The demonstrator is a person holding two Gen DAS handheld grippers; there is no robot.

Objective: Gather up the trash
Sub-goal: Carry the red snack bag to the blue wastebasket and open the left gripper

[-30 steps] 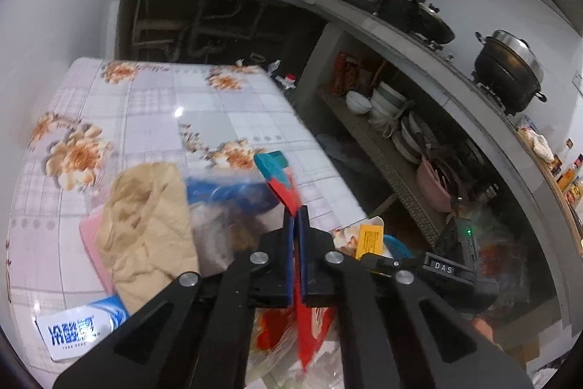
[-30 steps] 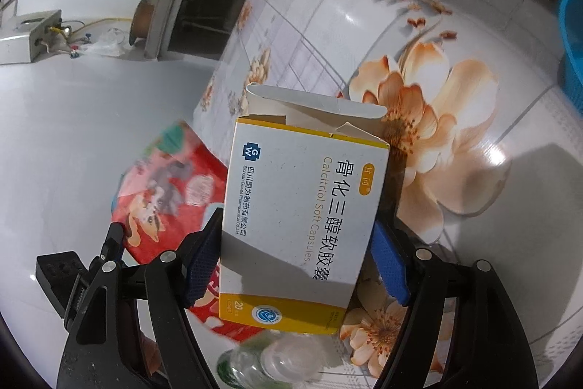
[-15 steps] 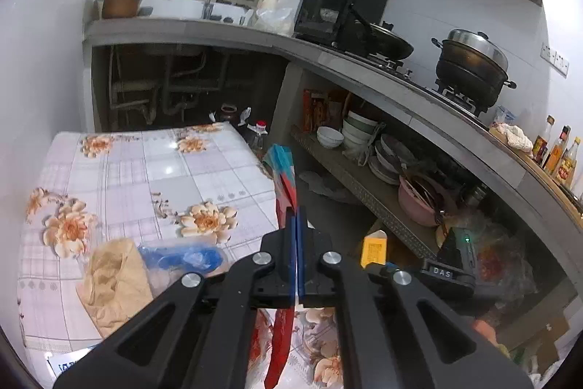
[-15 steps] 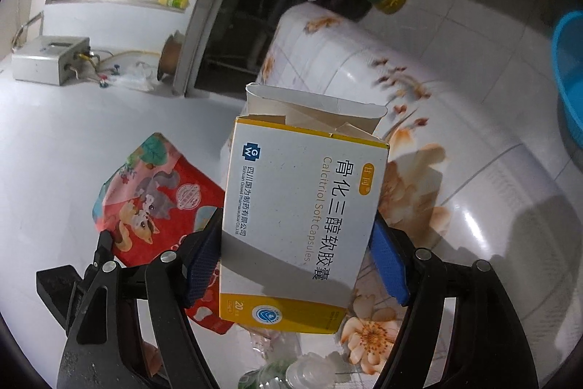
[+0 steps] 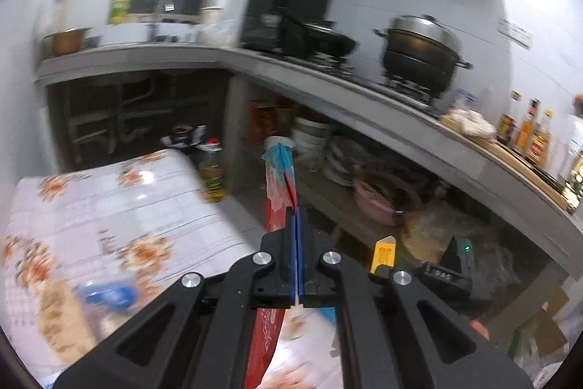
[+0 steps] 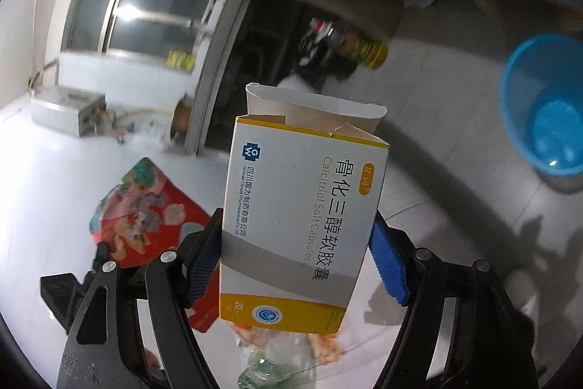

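both claws have swung up and away from the tabletop point(image 5: 109, 206) since a second ago: the flowered cloth that filled the right wrist view then has dropped out of it, and tiled floor and a blue bin point(image 6: 546, 104) now show there instead. the left claw point(image 5: 296, 243) is clamped fully shut on the red snack wrapper point(image 5: 278, 177), which stands up past the fingertips and also hangs below them. the right claw point(image 6: 297, 243) has its jaws spread wide but pressed against both sides of the white and yellow medicine box point(image 6: 302, 214), whose top flap is open; it holds the box upright in the air.

both pieces of trash are lifted and in transit, so the picking-up step looks finished and the carry to the bin is in hand. the bin stands on the floor at the right edge of the right wrist view, well apart from the box. the next move probably calls for bringing each claw over the bin's open mouth before letting go, box first as it is nearer. more litter, a beige cloth point(image 5: 58, 319) and a blue bag point(image 5: 109, 294), remains on the tabletop.
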